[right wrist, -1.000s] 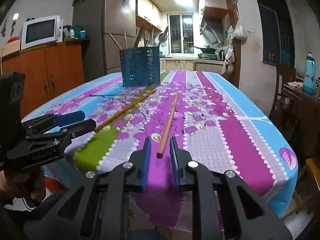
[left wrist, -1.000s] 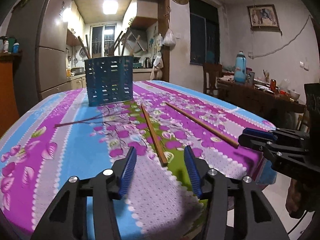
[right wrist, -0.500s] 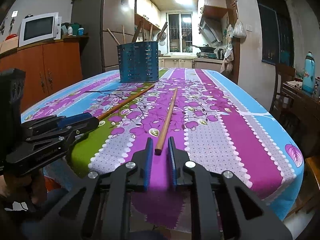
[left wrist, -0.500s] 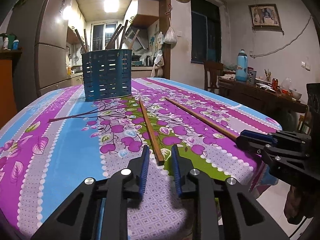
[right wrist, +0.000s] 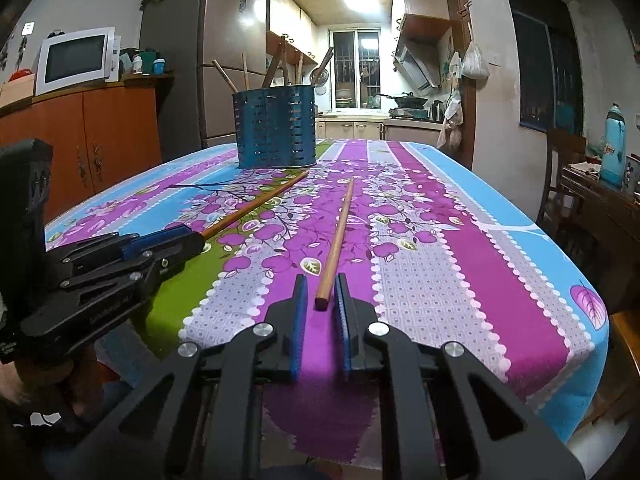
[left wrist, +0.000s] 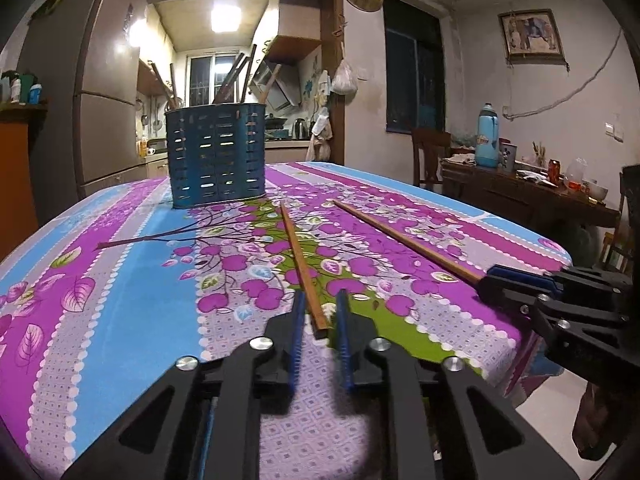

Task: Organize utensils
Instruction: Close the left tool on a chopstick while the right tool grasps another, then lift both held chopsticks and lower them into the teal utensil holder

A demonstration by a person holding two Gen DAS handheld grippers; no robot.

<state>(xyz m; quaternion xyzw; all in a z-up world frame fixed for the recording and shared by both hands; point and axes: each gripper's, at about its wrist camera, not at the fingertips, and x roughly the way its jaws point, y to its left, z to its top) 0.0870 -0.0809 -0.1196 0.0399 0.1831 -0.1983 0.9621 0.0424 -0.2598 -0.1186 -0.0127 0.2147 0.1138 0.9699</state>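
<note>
Two wooden chopsticks lie on the flowered tablecloth, pointing toward a blue slotted utensil holder (left wrist: pixel 216 156) that has several chopsticks standing in it. My left gripper (left wrist: pixel 320 300) has its blue pads on either side of the near end of the left chopstick (left wrist: pixel 298 256), closed to a narrow gap around it. My right gripper (right wrist: pixel 320 284) likewise brackets the near end of the right chopstick (right wrist: pixel 338 236). Each gripper shows in the other's view: the right gripper (left wrist: pixel 492 276) and the left gripper (right wrist: pixel 192 240). The holder also shows in the right wrist view (right wrist: pixel 274 128).
The table's (right wrist: pixel 520 240) near edge is just below both grippers. A cabinet with a microwave (right wrist: pixel 76 60) stands to the left, and a fridge (left wrist: pixel 104 112) stands behind. A side table with a blue thermos (left wrist: pixel 486 136) and a chair stands to the right.
Both grippers have moved forward and lower onto the chopstick ends. The left jaws have narrowed from wide open to a small gap around the chopstick.
</note>
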